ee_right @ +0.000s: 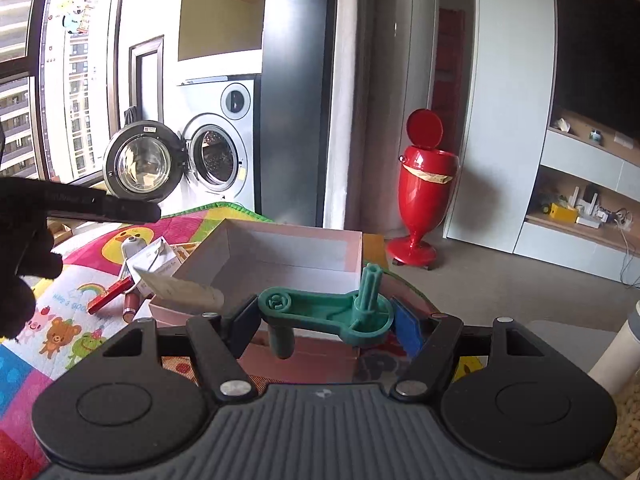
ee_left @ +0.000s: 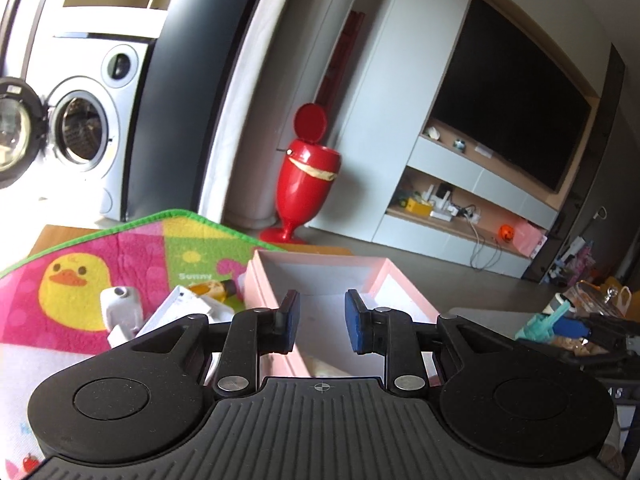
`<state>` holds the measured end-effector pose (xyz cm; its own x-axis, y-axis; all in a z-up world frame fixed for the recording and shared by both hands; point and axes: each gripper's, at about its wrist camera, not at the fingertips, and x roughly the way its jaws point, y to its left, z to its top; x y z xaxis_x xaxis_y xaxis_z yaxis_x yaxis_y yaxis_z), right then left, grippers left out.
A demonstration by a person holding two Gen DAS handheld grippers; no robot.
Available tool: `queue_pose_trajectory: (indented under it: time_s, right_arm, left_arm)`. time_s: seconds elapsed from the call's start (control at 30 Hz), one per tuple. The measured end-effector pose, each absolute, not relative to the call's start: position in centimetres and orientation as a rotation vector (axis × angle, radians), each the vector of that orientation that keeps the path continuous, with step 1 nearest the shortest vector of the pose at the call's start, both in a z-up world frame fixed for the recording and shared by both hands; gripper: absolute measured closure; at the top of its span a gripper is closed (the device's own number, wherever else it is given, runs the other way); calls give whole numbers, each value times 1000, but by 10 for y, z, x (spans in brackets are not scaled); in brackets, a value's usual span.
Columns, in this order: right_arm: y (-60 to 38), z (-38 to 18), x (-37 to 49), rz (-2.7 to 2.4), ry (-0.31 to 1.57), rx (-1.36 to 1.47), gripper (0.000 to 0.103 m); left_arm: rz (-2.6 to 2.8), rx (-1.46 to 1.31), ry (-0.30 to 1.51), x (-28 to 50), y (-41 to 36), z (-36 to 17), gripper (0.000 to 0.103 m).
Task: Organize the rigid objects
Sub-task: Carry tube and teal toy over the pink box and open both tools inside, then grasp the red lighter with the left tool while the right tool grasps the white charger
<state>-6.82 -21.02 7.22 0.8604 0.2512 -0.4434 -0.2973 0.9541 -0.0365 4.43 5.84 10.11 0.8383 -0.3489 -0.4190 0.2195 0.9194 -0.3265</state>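
Gripping a green crank [ee_right: 326, 312], the right gripper [ee_right: 326, 322] hangs over the pink box [ee_right: 296, 240]; left gripper [ee_left: 322, 320] narrow, empty.

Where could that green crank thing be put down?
The pink box looks mostly bare inside, its far half especially. Left of it the play mat is crowded with a red stick, lipstick and white packets.

You've got a bright window [ee_right: 24, 80] on the left with daylight and high-rises outside. Beside it sits a front-load washing machine [ee_right: 224, 148], door [ee_right: 140, 164] swung open. A dark panel [ee_right: 296, 92] and pale column [ee_right: 404, 92] come next, then a red pedestal bin [ee_right: 424, 192] with its lid up on grey floor [ee_right: 500, 280]. On the right you see a white wall unit [ee_left: 480, 184] with a black TV [ee_left: 516, 104] and cluttered shelves [ee_left: 452, 204].
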Motion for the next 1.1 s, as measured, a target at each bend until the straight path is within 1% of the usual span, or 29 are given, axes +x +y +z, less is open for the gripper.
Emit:
queue_pose_trajectory:
  time_s: [0.13,0.17,0.2,0.3,0.4,0.5,0.57,0.67,0.7,0.77,0.83,1.1]
  right_arm:
    - [-185,90,-27,351,416,-88,32]
    - [-179,92,-14,357,411,-86,29]
    - [-172,92,-2,351,425,-92,22]
    - [-157,86,24,406,527,-50,21]
    - [-148,68,34,573,691,43,22]
    - [-140,46,38,636,829,101,22]
    - [-138,37,36,655,868,117,22]
    - [-132,34,29,587,839,15,22]
    - [-132,34,29,545,818,-33,25]
    - [-128,33,25,388,732,-198,26]
    - [-129,31,23,285,660,-299,26]
    - [-162,45,-16,343,581,-173,26]
  left_arm:
    - [-158,-334,544,26,103,83,76]
    - [-133,-347,563,22,111,78,76]
    - [-114,-356,579,19,119,74,76]
    - [-81,-380,623,9,135,65,76]
    - [-90,-372,645,0,141,58,76]
    - [-119,-352,654,0,133,53,76]
    - [-156,-351,664,3,125,50,76]
    - [-191,-332,672,6,114,47,76]
    - [-195,-324,672,7,112,46,76]
    - [-198,-316,674,7,107,43,76]
    - [-200,-318,679,7,104,41,76]
    - [-215,-321,692,23,85,41,76]
